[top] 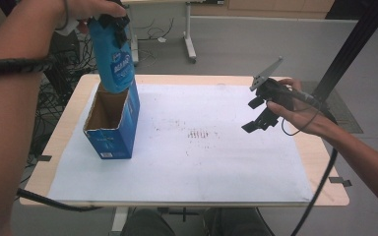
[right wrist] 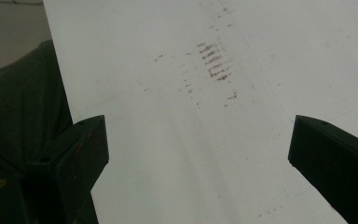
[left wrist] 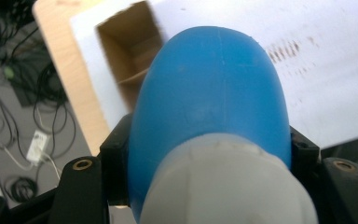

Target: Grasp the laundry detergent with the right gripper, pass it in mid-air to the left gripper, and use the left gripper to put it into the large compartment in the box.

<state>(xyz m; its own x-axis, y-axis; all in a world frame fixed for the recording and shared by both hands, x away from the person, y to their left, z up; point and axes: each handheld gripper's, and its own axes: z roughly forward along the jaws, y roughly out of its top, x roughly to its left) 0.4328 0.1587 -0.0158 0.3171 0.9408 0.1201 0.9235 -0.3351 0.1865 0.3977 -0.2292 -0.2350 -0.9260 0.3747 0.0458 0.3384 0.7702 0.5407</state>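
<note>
High view: the left gripper is raised above the far left part of the desk, and it is clenched on a blue bottle. The bottle hangs with its bottom end down, and this lower end is just at the open top of a blue carton box, slightly inside its mouth. The box stands upright on the white sheet that covers most of the desk, near the left edge of the sheet. Its inside is brown cardboard.

From the left gripper view, the blue bottle is very close to the camera. The two black jaws press on its sides near the pale grey cap, which is at the gripper end. Behind the bottle, the open box is seen from above, with a fold of cardboard inside.

On the right side of the high view, the right gripper is held in the right hand over the right part of the sheet, well apart from the box and the bottle. Its jaws are spread wide and there is nothing between them. The right gripper view confirms this: between the two jaws only the white sheet appears, with some small brownish marks on it.
</note>
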